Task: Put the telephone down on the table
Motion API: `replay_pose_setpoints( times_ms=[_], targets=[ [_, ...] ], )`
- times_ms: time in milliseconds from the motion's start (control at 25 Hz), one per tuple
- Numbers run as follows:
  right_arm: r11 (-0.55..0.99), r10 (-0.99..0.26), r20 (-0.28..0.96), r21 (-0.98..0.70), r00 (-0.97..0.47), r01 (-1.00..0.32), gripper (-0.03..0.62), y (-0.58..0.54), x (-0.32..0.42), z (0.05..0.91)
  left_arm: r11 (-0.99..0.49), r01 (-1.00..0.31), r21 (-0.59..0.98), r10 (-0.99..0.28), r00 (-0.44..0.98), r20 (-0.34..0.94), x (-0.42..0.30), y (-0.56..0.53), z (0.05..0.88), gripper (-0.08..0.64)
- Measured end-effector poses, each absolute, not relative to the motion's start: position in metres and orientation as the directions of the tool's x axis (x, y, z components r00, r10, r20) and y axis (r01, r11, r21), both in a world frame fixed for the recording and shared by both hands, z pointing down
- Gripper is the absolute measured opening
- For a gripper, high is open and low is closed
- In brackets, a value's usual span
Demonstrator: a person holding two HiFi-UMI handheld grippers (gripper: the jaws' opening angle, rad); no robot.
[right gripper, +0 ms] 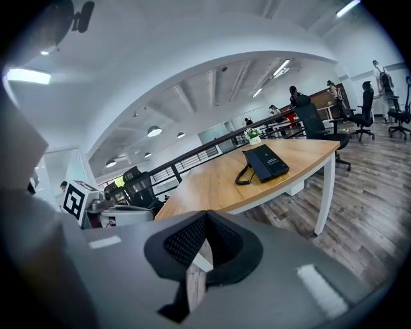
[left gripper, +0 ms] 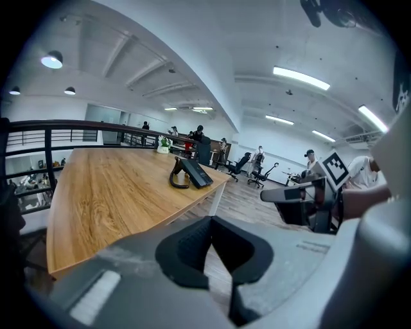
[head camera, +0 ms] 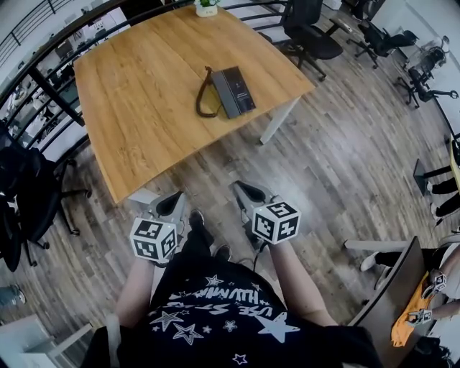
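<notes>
A black telephone [head camera: 233, 91] lies flat on the wooden table [head camera: 136, 115], its coiled cord looped at its left side. It also shows in the left gripper view as the telephone [left gripper: 192, 172] and in the right gripper view as the telephone [right gripper: 268, 161]. My left gripper [head camera: 171, 205] and right gripper [head camera: 248, 192] hang side by side over the floor, short of the table's near edge and far from the phone. Both are shut with nothing in them: the left gripper's [left gripper: 211, 218] tips meet, as do the right gripper's [right gripper: 207, 215].
A small potted plant [head camera: 207, 7] stands at the table's far edge. Black office chairs [head camera: 310, 32] sit beyond the table at the right, another chair [head camera: 29, 194] at the left by the railing [head camera: 43, 54]. A desk corner [head camera: 392, 287] and a seated person are at the lower right.
</notes>
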State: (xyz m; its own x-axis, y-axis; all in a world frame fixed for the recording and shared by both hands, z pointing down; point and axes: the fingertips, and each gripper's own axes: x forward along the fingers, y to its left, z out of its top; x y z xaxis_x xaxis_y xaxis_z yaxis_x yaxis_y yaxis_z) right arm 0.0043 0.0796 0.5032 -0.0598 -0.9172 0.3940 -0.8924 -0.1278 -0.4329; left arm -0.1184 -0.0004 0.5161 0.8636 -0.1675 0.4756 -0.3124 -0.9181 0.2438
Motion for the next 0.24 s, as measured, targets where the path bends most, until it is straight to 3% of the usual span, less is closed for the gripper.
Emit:
replay_pose_setpoints(
  times_ms=[240],
  targets=[
    [-0.124,-0.911,0.407,-0.431,-0.069,-0.894,-0.002,0.100,-0.014,0.511,-0.913,-0.326,0.245,-0.177,0.859,0.481,-0.138,0.020,0.520,0.002]
  ],
)
